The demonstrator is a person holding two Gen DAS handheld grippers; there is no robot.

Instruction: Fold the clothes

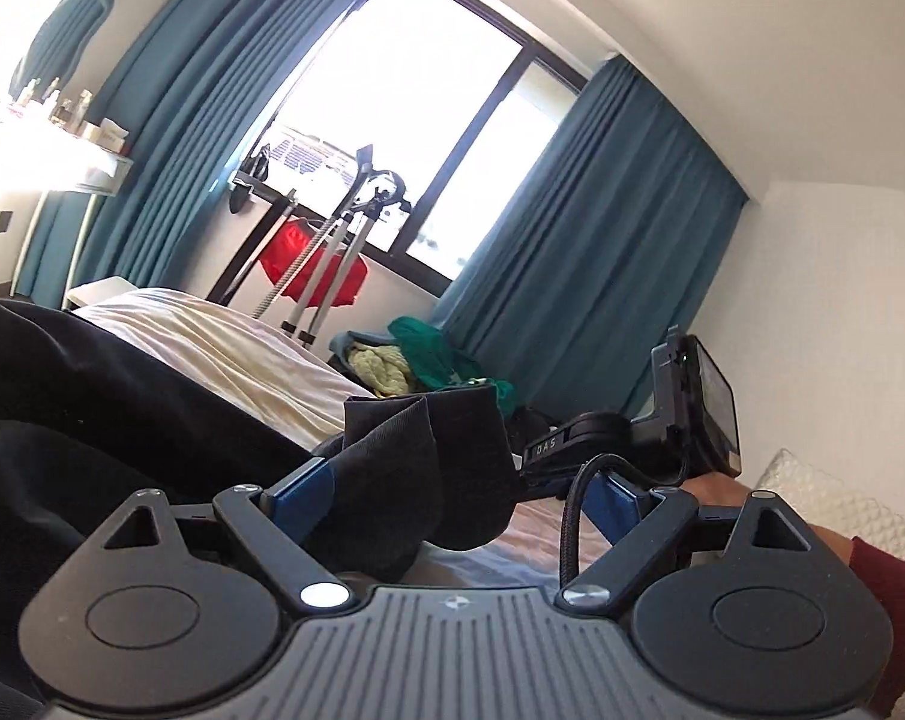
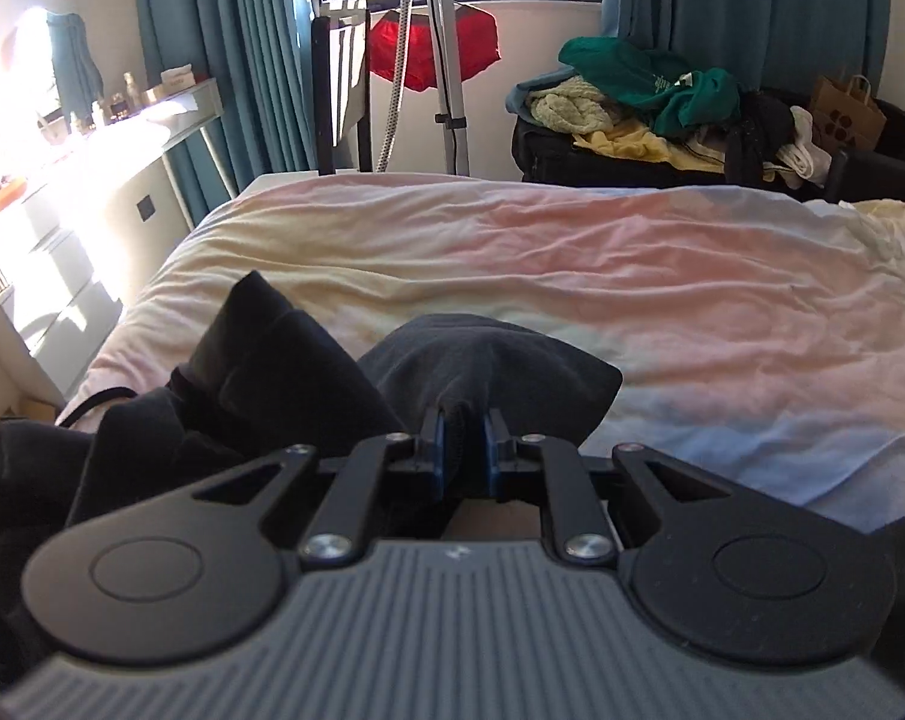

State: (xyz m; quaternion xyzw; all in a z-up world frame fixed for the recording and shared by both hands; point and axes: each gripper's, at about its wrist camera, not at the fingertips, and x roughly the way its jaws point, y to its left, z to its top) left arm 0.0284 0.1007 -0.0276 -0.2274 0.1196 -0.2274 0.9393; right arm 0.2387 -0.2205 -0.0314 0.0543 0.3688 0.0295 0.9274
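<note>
Right gripper [image 2: 463, 441]: fingers pinching dark navy fabric garment [image 2: 488, 360], lying on pastel-sheeted bed [image 2: 632, 276]. Left gripper [image 1: 461, 495]: fingers spreading wide, garment bunching at 12 o'clock.

Bed [image 2: 632, 276] fills the right wrist view, covered by a rumpled sheet [image 2: 512, 228] tinted yellow, pink and pale blue. Black garment [image 2: 284, 372] lies heaped on the near left part of it, one fold raised at the near edge. From the left wrist view, same dark cloth [image 1: 122, 372] spread over the sheet; white textured pillow [image 1: 824, 498] at right.
</note>
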